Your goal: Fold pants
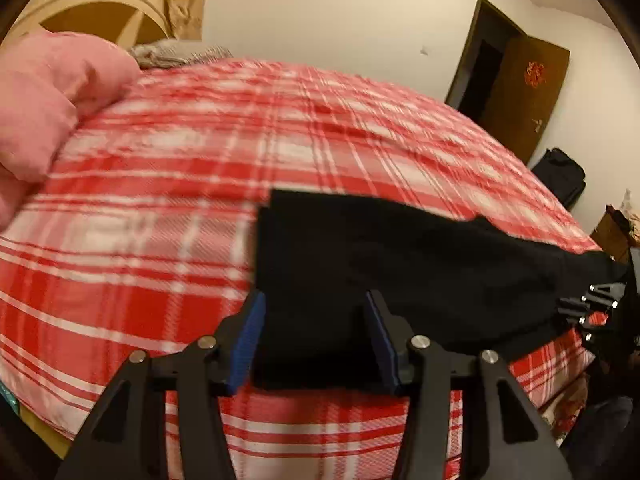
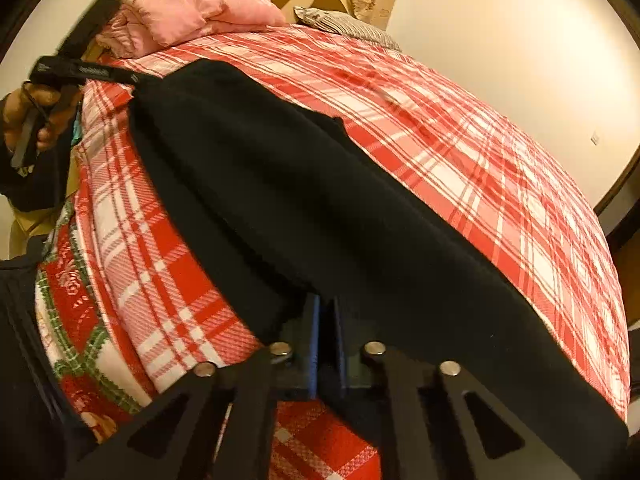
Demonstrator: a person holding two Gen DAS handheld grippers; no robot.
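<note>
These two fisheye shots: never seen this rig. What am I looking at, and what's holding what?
No robot here: a person carries a two-finger gripper in each hand, with a camera on each looking along its fingers. One picture is from the left one, one from the right. Black pants lie on a bed with a red plaid cover; a pink quilt sits at the far end. The left gripper is open, pants edge between its blue pads, not pinched. The right gripper is shut on the pants.
</note>
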